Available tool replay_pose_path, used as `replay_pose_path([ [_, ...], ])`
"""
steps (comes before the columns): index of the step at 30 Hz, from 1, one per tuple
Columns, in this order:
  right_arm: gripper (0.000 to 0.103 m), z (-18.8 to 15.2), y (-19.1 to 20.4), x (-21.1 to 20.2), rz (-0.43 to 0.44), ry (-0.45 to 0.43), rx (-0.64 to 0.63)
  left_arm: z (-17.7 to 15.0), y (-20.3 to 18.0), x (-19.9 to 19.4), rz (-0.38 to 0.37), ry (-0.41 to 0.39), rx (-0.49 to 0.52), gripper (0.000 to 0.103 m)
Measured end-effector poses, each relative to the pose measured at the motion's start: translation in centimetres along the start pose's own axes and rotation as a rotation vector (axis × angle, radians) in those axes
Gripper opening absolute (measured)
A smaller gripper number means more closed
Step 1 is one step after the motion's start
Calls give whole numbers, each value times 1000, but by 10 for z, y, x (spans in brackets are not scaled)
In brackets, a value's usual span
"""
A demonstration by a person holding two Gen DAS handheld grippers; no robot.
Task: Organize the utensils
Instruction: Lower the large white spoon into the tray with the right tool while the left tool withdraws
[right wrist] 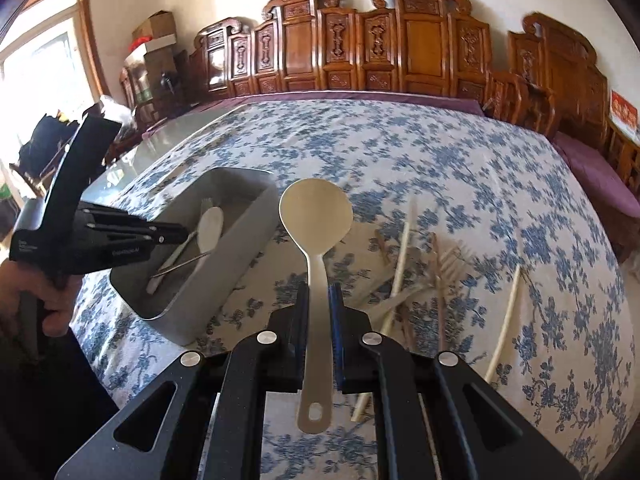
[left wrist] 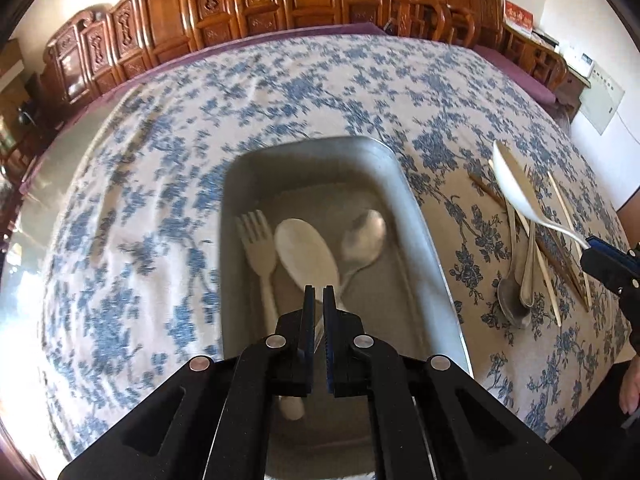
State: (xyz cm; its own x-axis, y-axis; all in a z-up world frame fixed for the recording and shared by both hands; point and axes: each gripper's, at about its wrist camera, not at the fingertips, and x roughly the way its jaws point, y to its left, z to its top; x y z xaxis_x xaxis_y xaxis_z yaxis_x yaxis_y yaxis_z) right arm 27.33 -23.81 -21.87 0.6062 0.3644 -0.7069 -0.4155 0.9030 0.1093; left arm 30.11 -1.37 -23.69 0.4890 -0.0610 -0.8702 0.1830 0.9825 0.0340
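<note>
A grey rectangular tray [left wrist: 420,216] [right wrist: 256,216] lies on the floral cloth. In it lie a white plastic fork [left wrist: 260,248], a white rice paddle [left wrist: 308,256] and a metal spoon [left wrist: 362,240]. My left gripper [left wrist: 319,292] hovers over the tray's near end, jaws almost closed, holding nothing; it also shows in the right wrist view [right wrist: 176,234]. My right gripper [right wrist: 319,292] is shut on the handle of a white rice spoon [right wrist: 316,216], held above the cloth right of the tray; the spoon shows in the left wrist view [left wrist: 516,184].
Loose utensils lie on the cloth right of the tray: metal spoons [left wrist: 514,304], chopsticks [right wrist: 402,248] and a fork [right wrist: 448,264]. Carved wooden furniture [right wrist: 400,40] lines the far side. The table's glass edge [right wrist: 160,140] shows at left.
</note>
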Motion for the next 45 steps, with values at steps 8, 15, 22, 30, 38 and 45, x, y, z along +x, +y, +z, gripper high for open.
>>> replay_pose_path([
  [8,12,22,46,3,57,-8,-46,0,18,-22,-3,-68,-11,3],
  [15,12,37,82,27,81,30,-60,1,39,-39,3,-130,-51,3],
  [22,12,47,107,62,77,98,-53,2,63,-52,7,-167,-89,3],
  [30,12,55,120,100,42,157,-10,0,78,-59,14,-180,-110,3],
  [38,15,52,117,105,117,152,39,-1,82,-61,12,-186,-121,3],
  [45,15,49,100,81,117,101,42,0,70,-64,-3,-191,-104,3],
])
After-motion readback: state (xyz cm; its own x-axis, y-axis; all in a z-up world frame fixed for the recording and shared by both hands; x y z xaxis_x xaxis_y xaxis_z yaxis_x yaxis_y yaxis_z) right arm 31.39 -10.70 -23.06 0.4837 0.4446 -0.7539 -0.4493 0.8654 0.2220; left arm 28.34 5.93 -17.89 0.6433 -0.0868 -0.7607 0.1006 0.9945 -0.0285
